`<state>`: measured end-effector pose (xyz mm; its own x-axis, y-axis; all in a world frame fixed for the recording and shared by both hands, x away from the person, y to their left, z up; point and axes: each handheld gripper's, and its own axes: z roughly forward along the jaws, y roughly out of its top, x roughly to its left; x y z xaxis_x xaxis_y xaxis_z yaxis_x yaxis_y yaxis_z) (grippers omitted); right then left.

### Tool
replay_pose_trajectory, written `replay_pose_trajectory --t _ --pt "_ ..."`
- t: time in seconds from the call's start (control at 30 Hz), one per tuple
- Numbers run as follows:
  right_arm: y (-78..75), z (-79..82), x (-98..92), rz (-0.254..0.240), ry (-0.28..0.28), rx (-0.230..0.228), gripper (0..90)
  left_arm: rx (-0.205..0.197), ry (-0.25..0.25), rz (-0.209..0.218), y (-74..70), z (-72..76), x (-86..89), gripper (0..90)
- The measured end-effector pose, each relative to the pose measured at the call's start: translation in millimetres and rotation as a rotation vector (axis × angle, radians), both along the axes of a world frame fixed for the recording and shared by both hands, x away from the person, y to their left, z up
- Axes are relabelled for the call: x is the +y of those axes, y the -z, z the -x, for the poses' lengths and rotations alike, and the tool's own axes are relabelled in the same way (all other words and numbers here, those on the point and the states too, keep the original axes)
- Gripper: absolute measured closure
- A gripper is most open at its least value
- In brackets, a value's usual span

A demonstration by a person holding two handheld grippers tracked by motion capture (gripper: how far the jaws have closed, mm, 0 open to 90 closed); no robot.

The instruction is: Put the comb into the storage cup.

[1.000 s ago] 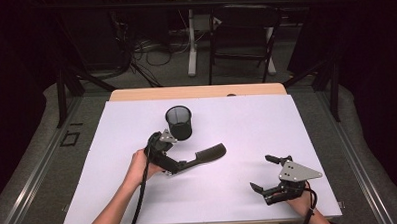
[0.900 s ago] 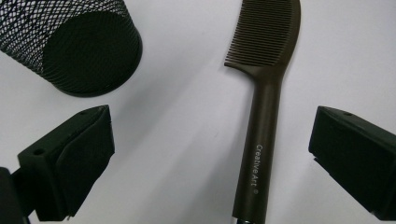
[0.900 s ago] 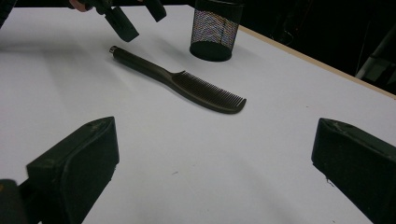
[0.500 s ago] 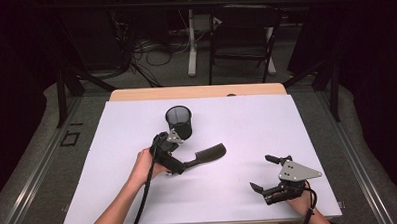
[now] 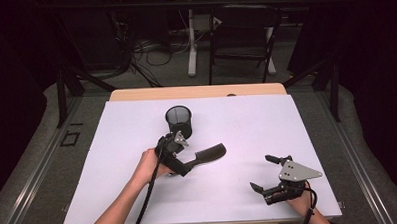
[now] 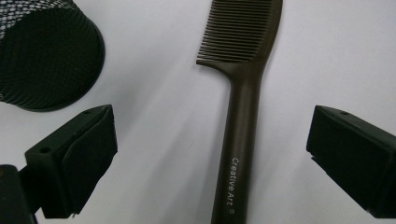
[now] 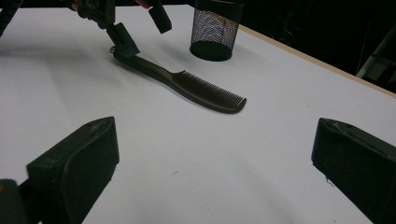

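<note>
Left gripper (image 5: 174,149): jaws spread wide, one on each side of the comb's handle, neither touching it in the left gripper view; nothing gripped.
Right gripper (image 5: 271,174): jaws spread wide with only bare white surface between them; holds and touches nothing; sits well to the right of the comb, nearer the person.
Comb (image 6: 243,100): dark brown, lying flat on the bench; its handle end lies between the left gripper's jaws, its teeth point away from that gripper. Handle carries the words "Creative Art".
Mesh cup (image 5: 179,120): black wire mesh, upright, just beyond the comb's handle end and near the left gripper; apart from the comb, no contact.
Bench (image 5: 237,120): white sheet over a wooden top, whose bare strip shows along the far edge beyond the comb.
Open room: wide bare surface to the right of the comb as far as the right gripper, and likewise to the left of the comb and on the far side of it beside the mesh cup.
Edges: the comb lies well in from every edge of the bench; the right gripper, far from the comb, is close to the near right corner.
Count: one comb, one mesh cup, two grippers.
</note>
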<state>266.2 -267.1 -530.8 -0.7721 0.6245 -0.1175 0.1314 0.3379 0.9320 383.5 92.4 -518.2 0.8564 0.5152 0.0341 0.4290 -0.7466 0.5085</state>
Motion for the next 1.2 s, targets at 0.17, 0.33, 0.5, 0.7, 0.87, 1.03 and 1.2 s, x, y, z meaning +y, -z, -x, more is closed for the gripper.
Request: replay_pose_trajectory --t 0.17,0.33,0.5,0.7,0.87,1.03,1.2 --pt "0.1 -0.2 0.2 0.001 -0.001 0.0 0.4 0.011 0.022 -0.03 1.2 0.4 -5.5 8.8" --pt "0.1 -0.5 0.0 0.002 -0.002 -0.002 0.4 0.016 0.048 -0.051 1.7 0.0 -11.9 16.2" --pt "-0.6 0.4 -0.2 0.002 -0.003 -0.004 0.4 0.029 0.07 -0.062 3.3 -1.5 -17.9 26.8" --pt "-0.3 -0.1 -0.2 0.001 -0.001 -0.005 0.4 0.05 0.095 -0.093 4.5 -3.6 -23.5 41.3" --pt "0.0 -0.1 0.0 -0.001 -0.001 0.0 0.4 0.074 0.102 -0.135 4.7 -6.7 -28.7 50.4" --pt "0.1 -0.2 -0.1 -0.001 -0.002 0.0 0.5 0.113 0.119 -0.154 6.3 -11.7 -32.4 59.7" --pt "0.2 -0.5 -0.2 -0.001 -0.003 0.0 0.5 0.144 0.137 -0.173 10.1 -14.3 -36.7 65.0"
